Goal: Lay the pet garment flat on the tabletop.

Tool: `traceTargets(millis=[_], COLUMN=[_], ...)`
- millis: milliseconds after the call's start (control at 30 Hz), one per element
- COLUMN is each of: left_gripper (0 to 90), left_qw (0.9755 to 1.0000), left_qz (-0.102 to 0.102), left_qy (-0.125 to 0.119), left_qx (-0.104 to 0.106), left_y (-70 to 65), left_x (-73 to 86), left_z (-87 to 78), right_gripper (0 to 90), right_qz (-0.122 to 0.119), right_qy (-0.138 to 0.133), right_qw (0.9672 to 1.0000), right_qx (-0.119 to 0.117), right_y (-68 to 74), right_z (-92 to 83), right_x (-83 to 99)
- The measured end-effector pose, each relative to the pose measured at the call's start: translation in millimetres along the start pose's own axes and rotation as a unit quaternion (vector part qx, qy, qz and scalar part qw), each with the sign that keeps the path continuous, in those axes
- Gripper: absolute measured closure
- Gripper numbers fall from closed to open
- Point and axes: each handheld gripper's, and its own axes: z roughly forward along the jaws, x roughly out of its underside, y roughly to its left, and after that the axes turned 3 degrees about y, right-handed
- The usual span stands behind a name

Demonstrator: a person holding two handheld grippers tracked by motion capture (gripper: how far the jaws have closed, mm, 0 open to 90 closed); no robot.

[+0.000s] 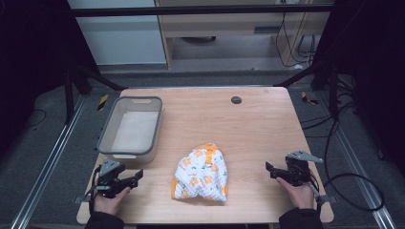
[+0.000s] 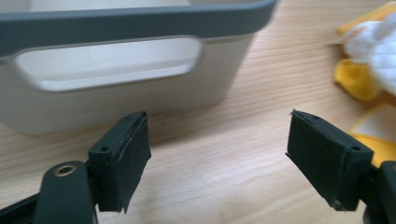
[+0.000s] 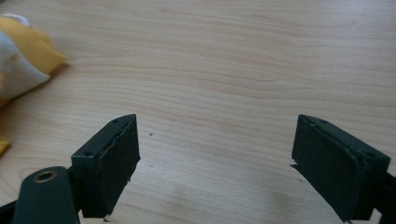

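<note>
- Cloth (image 1: 201, 173): white with orange print, bunched in a heap on the surface (image 1: 248, 129), near the middle of the front edge.
- Bin (image 1: 130, 129): grey, stands at the left edge of the surface, well apart from the cloth.
- Left gripper (image 1: 139, 174): near the front left corner, just in front of the bin; fingers (image 2: 123, 158) spread, nothing between them.
- Right gripper (image 1: 268, 168): near the front right corner, apart from the cloth; fingers (image 3: 109, 163) spread, nothing between them.

A lab: metal rails (image 1: 45, 157), trailing cables (image 1: 351, 191), bare test table (image 1: 258, 124).
</note>
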Motion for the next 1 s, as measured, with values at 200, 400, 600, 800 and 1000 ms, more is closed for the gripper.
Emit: traceTargets(millis=[200,400,600,800,1000], left_gripper=[25.9,27.5,27.3,27.2,27.3], left_qw=[0.9998,0.9998,0.9994,0.9988,0.9976], left_qz=[0.009,0.010,0.027,0.017,0.015], left_qy=[-0.005,-0.008,-0.017,-0.044,-0.065], left_qx=[0.014,0.015,0.010,0.017,0.022], left_y=[-9.3,-11.2,-14.2,-13.7,-13.9], left_x=[-2.1,-3.7,-7.7,-18.6,-31.6], left_z=[-7.8,-12.3,-17.7,-26.8,-31.8], right_gripper=[15.9,18.4,18.9,19.6,19.5], right_qz=[-0.009,-0.022,-0.026,-0.031,-0.027], right_qy=[-0.007,-0.012,-0.016,-0.028,-0.040], right_qw=[0.9998,0.9994,0.9992,0.9988,0.9982], right_qx=[-0.017,-0.023,-0.026,-0.027,-0.035], right_y=[10.5,18.2,23.2,25.7,23.4], right_z=[-4.9,-5.8,-10.0,-14.7,-22.2], right_x=[-1.0,-3.1,-5.3,-14.5,-26.2])
